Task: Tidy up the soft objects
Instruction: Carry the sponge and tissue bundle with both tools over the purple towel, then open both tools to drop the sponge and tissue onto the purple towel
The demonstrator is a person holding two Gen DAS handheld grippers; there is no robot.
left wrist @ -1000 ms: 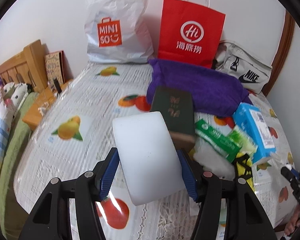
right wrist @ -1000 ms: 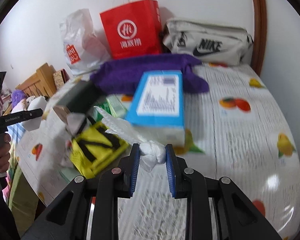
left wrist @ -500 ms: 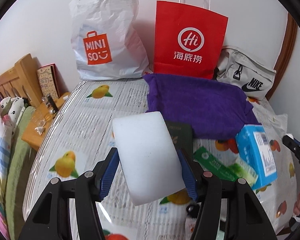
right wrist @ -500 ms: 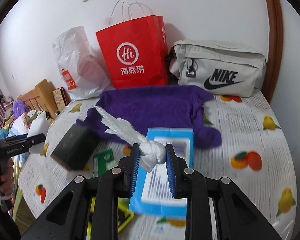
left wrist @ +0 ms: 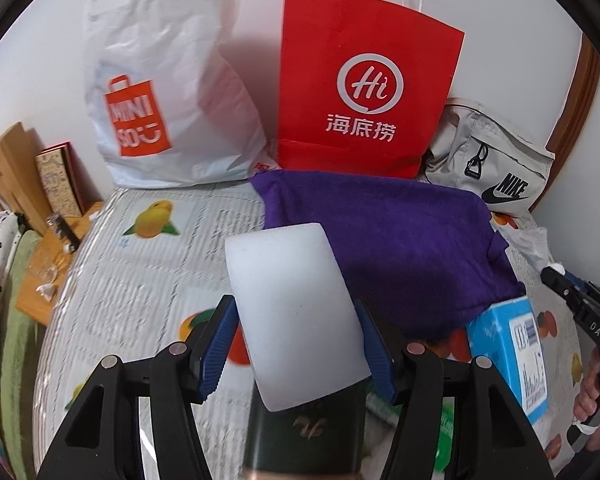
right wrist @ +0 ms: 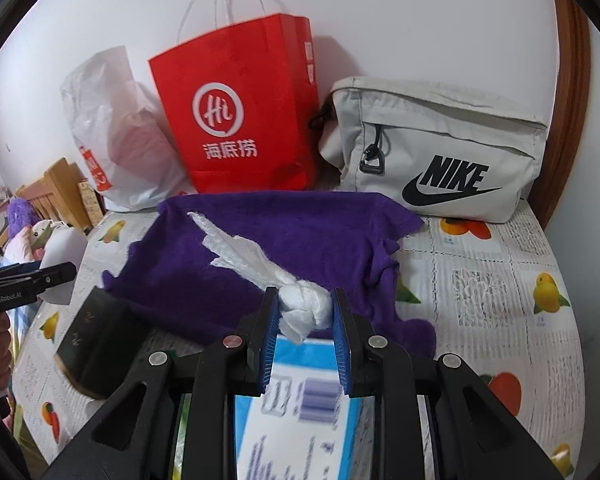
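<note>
White sponge block sits clamped in the left gripper jaws. Right gripper jaws pinch a knotted plastic bag. Neither is stowed yet; bags wait at twelve o'clock.

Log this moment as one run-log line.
left gripper: shut on white sponge | right gripper: shut on knotted white bag | both above purple cloth
</note>
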